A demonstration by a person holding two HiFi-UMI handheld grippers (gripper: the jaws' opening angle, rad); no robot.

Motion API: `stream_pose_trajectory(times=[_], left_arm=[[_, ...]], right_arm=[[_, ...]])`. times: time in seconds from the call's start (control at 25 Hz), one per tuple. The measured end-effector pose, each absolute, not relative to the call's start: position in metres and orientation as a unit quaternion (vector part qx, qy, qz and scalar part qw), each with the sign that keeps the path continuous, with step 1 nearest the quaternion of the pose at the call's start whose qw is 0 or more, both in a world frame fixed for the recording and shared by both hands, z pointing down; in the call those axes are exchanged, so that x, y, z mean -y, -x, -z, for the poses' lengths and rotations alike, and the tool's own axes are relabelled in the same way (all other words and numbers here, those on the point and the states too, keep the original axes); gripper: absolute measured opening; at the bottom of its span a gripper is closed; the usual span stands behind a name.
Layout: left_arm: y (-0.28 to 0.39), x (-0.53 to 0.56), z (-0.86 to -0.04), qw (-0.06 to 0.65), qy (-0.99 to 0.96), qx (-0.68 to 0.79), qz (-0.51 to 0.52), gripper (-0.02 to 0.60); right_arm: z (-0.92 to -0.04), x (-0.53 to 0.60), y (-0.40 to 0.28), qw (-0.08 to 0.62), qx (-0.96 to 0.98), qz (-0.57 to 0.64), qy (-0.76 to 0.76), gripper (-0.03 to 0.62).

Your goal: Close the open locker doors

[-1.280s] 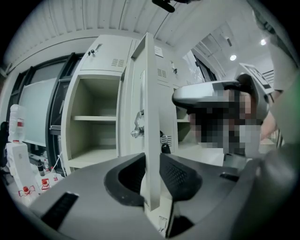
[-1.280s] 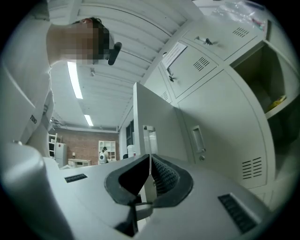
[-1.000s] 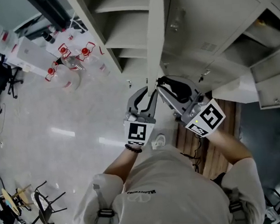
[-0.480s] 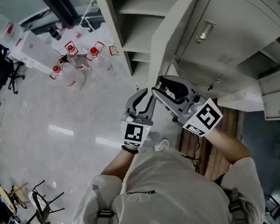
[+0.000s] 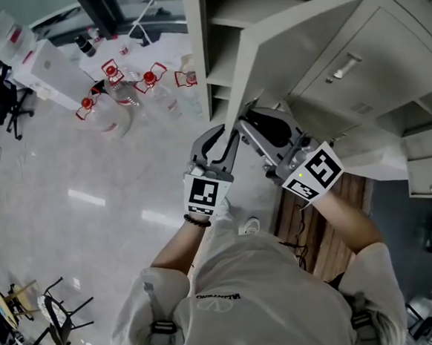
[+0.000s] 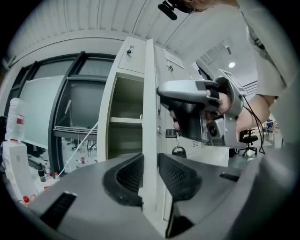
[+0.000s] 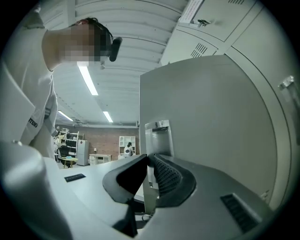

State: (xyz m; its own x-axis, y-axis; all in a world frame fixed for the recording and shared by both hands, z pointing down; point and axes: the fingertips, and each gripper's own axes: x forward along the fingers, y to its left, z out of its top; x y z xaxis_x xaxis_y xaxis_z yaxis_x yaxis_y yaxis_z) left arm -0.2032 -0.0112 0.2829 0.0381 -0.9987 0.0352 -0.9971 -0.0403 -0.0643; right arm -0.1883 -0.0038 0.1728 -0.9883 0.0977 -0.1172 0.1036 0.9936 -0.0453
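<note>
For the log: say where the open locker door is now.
Head view, centre top: the open locker door stands half-swung before the shelves, its free edge gripped by the left gripper.

White T-shirt, black bracelet — grey shoulder straps

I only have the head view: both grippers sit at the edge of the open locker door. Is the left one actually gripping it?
Observer: Yes. In the left gripper view the locker door edge runs between the left gripper jaws, and both press on it.
Operator: And the right one?
Observer: The right gripper jaws have just been closing. A thin latch plate on the door's edge stands between them, clamped.
Operator: Anything past the door?
Observer: A key hangs from a lock on a locker front beyond it.
</note>
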Motion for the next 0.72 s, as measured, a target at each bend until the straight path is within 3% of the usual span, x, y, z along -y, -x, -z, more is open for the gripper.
stream_pose_trajectory(times=[0.36, 0.64, 0.72], left_arm=[[0.263, 0.025, -0.28, 0.016, 0.697, -0.716, 0.03, 0.1], [0.29, 0.033, -0.279, 0.029, 0.689, -0.724, 0.026, 0.055], [0.292, 0.042, -0.279, 0.032, 0.693, -0.72, 0.028, 0.016]], right_arm=[[-0.172, 0.027, 0.245, 0.052, -0.999, 0.005, -0.001, 0.046], [-0.172, 0.052, 0.276, 0.052, -0.998, 0.001, 0.03, 0.038], [-0.172, 0.059, 0.284, 0.052, -0.998, 0.001, 0.038, 0.037]])
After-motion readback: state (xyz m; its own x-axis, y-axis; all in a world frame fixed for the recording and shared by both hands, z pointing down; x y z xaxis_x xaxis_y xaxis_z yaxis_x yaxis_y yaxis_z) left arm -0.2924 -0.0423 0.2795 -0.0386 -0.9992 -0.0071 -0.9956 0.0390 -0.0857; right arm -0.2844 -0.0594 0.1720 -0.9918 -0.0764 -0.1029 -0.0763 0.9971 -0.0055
